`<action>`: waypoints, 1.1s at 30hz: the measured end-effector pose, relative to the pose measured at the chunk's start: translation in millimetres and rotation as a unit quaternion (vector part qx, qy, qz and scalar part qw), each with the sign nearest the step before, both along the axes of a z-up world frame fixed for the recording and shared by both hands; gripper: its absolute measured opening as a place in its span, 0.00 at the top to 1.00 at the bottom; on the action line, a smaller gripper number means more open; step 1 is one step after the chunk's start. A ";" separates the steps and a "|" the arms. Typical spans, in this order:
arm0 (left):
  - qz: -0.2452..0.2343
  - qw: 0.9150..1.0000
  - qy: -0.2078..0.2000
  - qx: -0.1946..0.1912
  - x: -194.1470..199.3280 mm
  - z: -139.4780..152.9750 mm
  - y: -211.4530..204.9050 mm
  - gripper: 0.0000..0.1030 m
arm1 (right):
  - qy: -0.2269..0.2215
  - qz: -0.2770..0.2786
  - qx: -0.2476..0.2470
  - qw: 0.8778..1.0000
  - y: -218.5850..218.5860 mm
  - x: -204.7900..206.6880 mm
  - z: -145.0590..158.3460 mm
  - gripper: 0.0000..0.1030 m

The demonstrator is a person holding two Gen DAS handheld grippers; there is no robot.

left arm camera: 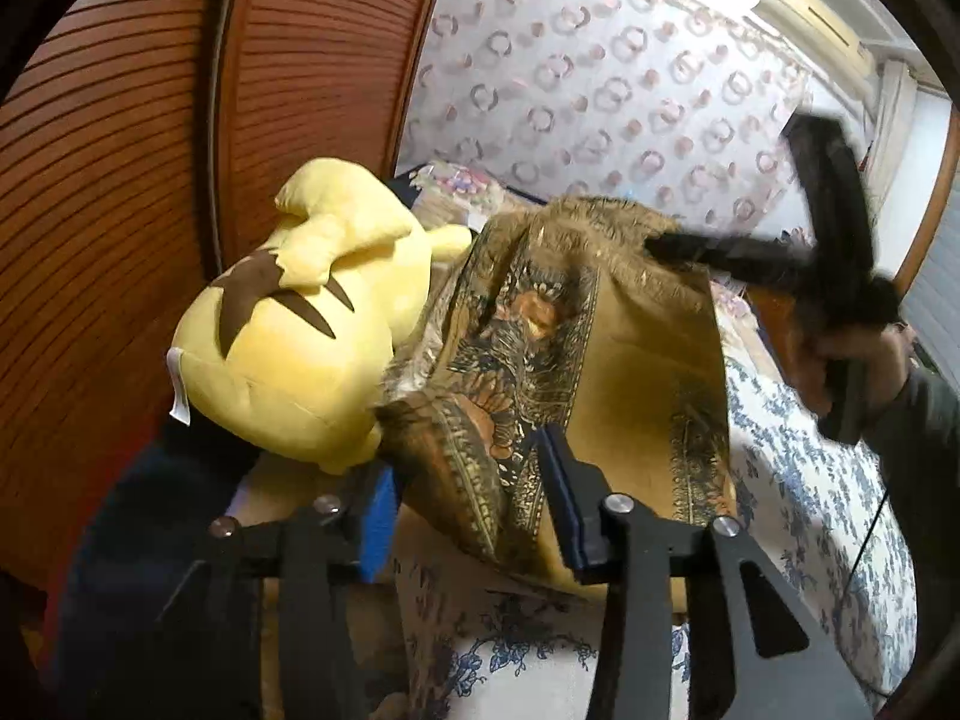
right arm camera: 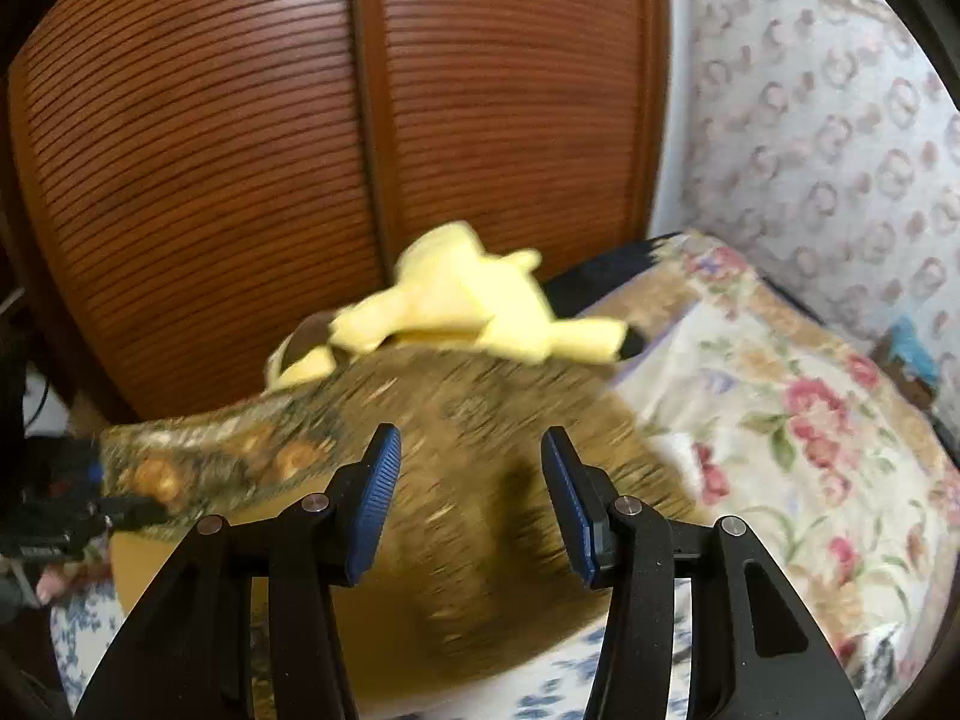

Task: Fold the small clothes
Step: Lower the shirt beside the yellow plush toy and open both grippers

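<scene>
Left gripper (left arm camera: 474, 516) parted wide, straddling a fold of the brown cloth (left arm camera: 600, 360), nothing pinched. Right gripper (right arm camera: 471, 504) likewise wide, above the cloth, probably seeking a corner. Cloth bunched mid-bed (left arm camera: 828, 498); plush (left arm camera: 288, 330) beyond, near the wardrobe (left arm camera: 120, 180).

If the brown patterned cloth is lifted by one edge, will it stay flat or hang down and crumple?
The brown patterned cloth will probably hang limp: it already lies in soft folds and bunches between the pads of the left tongs. It looks thin, so likely light. Its fringed edge may drag over the yellow plush toy beside it.
</scene>
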State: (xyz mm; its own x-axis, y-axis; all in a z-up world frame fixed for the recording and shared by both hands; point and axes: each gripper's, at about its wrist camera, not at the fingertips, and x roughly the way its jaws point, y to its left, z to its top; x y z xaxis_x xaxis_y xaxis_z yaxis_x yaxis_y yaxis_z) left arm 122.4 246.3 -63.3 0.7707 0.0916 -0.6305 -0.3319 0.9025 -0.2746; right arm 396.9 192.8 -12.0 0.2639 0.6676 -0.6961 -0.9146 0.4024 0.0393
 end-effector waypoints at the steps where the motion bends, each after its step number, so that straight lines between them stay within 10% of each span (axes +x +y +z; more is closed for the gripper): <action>1: 0.003 1.000 -0.005 0.003 -2.6 2.5 0.1 0.45 | 0.003 -0.004 -0.004 1.000 1.0 -0.2 -5.4 0.52; 11: 0.005 0.999 -0.022 0.026 -10.2 21.7 -9.7 0.41 | -0.014 -0.062 -0.019 0.998 2.1 -2.7 -45.3 0.52; 20: -0.022 0.998 -0.014 0.065 -7.4 32.0 -52.5 0.41 | -0.010 -0.108 0.016 0.994 -50.0 -40.9 -8.6 0.51; 33: -0.102 0.990 -0.044 0.087 -10.9 49.7 -144.7 0.41 | -0.043 -0.217 0.063 0.973 -182.0 -133.4 43.2 0.23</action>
